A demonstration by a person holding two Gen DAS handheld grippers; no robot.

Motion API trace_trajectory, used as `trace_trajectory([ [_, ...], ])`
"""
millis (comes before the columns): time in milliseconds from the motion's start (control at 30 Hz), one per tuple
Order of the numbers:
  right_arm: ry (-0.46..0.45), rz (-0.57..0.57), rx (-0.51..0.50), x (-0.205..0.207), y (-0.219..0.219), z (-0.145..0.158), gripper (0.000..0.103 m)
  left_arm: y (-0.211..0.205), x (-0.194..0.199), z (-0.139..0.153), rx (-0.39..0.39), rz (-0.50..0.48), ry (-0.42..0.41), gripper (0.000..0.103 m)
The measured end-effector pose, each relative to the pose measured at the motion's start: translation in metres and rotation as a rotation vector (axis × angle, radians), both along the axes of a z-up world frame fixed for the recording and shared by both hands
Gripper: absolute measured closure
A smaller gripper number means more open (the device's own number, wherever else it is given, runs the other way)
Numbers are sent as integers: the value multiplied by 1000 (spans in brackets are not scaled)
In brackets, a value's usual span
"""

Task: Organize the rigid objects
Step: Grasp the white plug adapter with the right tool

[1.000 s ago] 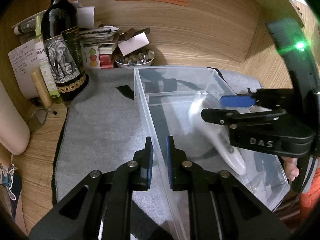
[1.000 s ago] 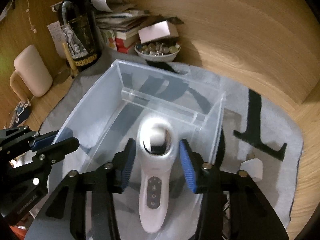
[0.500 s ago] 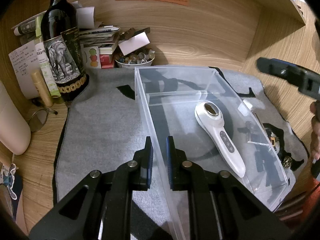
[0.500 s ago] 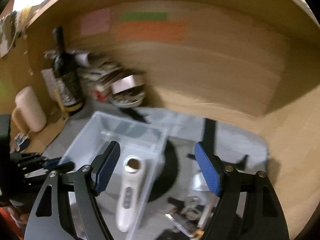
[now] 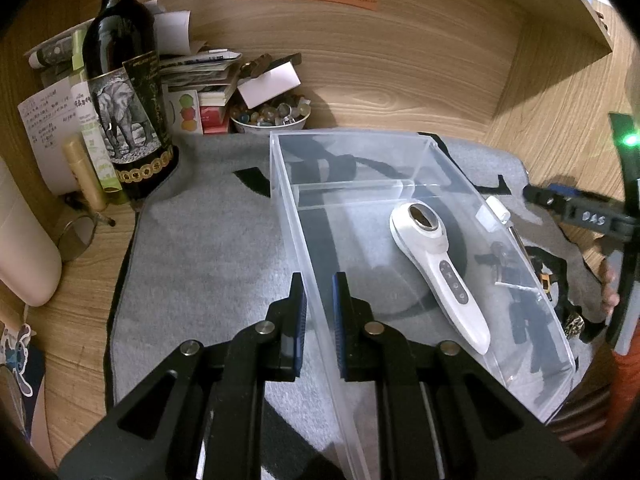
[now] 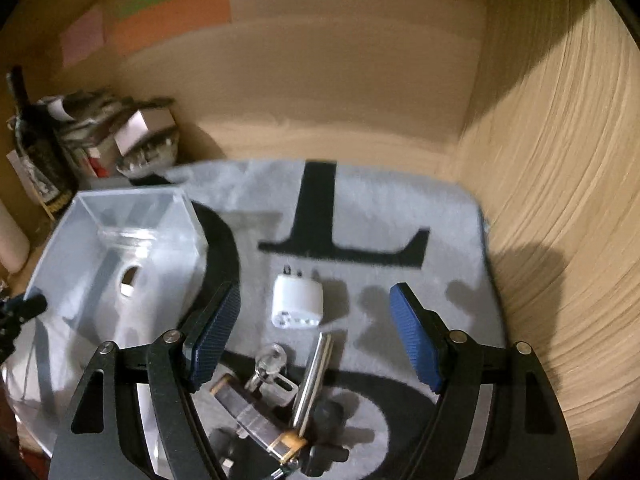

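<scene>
A clear plastic bin stands on a grey mat. A white handheld device lies inside it. My left gripper is shut on the bin's left wall, one finger on each side. My right gripper is open and empty above the mat to the right of the bin. Between and below its fingers lie a white plug adapter, a metal bar, a small bulb and other small hardware. The right gripper also shows in the left wrist view.
A dark wine bottle, papers and books, and a bowl of small stones stand at the back left. A cream cylinder lies at the far left. Wooden walls close the back and the right side.
My right gripper has let go of the white device, left it in the bin, and moved right over the loose items on the mat. The left gripper has held still.
</scene>
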State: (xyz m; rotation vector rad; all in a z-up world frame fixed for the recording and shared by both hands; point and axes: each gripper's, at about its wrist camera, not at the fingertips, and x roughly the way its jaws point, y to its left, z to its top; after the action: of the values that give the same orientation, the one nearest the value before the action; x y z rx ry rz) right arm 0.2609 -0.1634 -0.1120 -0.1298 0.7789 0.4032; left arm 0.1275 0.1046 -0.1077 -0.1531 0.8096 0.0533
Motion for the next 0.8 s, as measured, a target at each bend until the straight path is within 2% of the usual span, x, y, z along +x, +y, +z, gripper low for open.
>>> trace_trajectory([
  [100,55,6,33,11,4,-14,29,0,1,0,-5,4,4,91],
  [233,91,26,17,22,15,-29,29,0,1,0,-4,5,8,91],
  [367,143,30,1,35,21,-44,46,0,1,0,-4,8,8,91],
  [433,167,28,-1,39,22,-49,50,1,1,0,-10,10,9,91],
  [500,180,27,-2,41,22,-54,64,1,1,0,-14,11,9,91],
  [533,192,34,5,42,22,-55,67,2,1,0,-16,12,9,91],
  [800,129,46,28,25,20,-40,67,0,1,0,-12,19,12,91],
])
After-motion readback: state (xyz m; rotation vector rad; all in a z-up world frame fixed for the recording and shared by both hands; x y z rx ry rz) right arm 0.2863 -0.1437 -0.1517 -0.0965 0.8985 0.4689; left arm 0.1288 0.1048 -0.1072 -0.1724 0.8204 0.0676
